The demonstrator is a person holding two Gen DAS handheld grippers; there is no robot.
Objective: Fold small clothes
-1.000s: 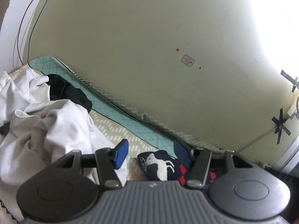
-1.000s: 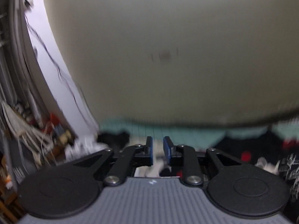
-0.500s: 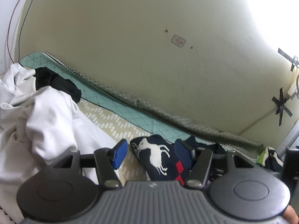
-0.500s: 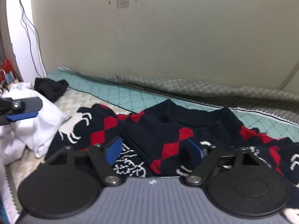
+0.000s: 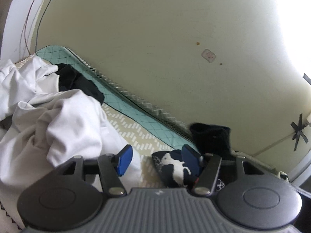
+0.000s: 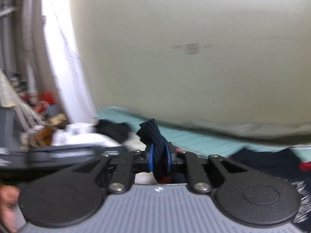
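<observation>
A navy knit sweater with white reindeer and red diamonds lies on the bed. My left gripper is open, its blue pads either side of the sweater's reindeer part. A dark fold of the sweater stands raised by the wall behind it. In the blurred right wrist view my right gripper is shut on a ribbed navy edge of the sweater, which sticks up between the pads. More of the sweater lies at the right.
A heap of white clothes fills the left, with a black garment behind it. The bed has a beige patterned cover and a teal quilt along the cream wall. The left gripper's body crosses the right wrist view.
The right gripper, open over the spread sweater half a second ago, has shut on its ribbed edge and swung left and up. The left view tilted; a dark fold rose by the wall.
</observation>
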